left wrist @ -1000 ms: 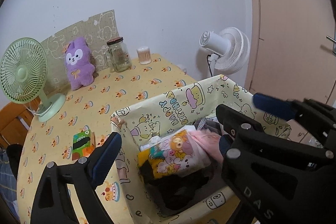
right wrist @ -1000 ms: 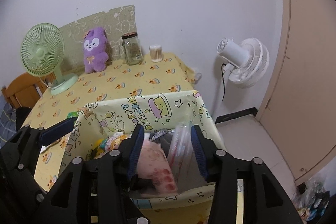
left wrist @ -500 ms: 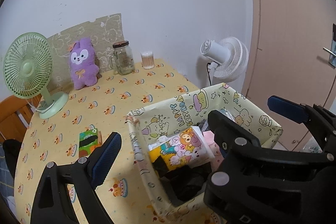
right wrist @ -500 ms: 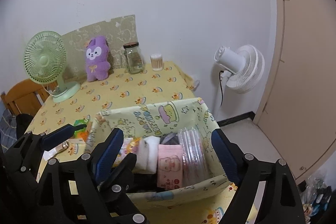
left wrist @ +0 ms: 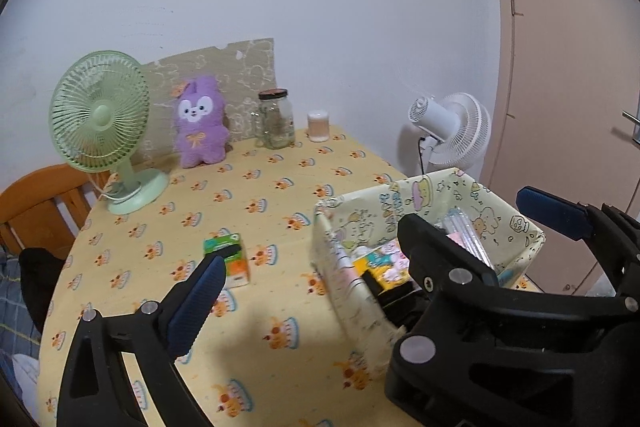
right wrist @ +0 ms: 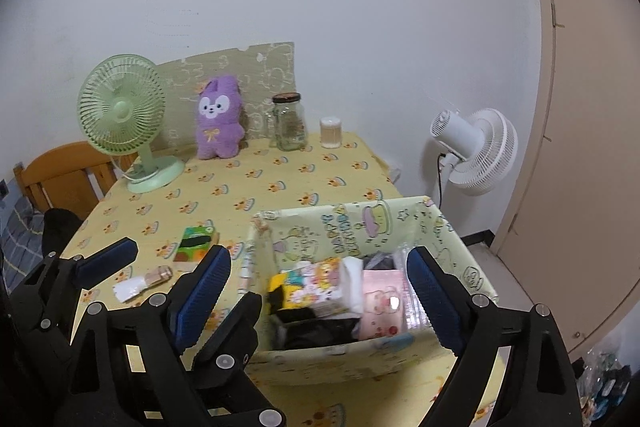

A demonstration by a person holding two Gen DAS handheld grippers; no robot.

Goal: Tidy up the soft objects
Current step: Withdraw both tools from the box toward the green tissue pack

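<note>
A yellow cartoon-print fabric box (right wrist: 352,227) stands at the table's near right and holds a pink pack (right wrist: 380,303), a colourful tissue pack (right wrist: 316,287), a clear plastic pack and dark cloth. It also shows in the left wrist view (left wrist: 352,223). A purple plush (right wrist: 219,123) sits upright at the back of the table; it shows in the left wrist view too (left wrist: 200,123). My right gripper (right wrist: 316,295) is open and empty, raised above the box. My left gripper (left wrist: 368,251) is open and empty, over the box's left wall.
A green desk fan (right wrist: 124,123) stands back left. A glass jar (right wrist: 289,123) and a small cotton-swab tub (right wrist: 330,133) stand at the back. A green-orange tissue pack (right wrist: 196,243) and small wrappers (right wrist: 140,283) lie left of the box. A white floor fan (right wrist: 476,151) stands right.
My right gripper opened and let go of the pink pack, which now lies in the box. Both grippers pulled up and back from the box.
</note>
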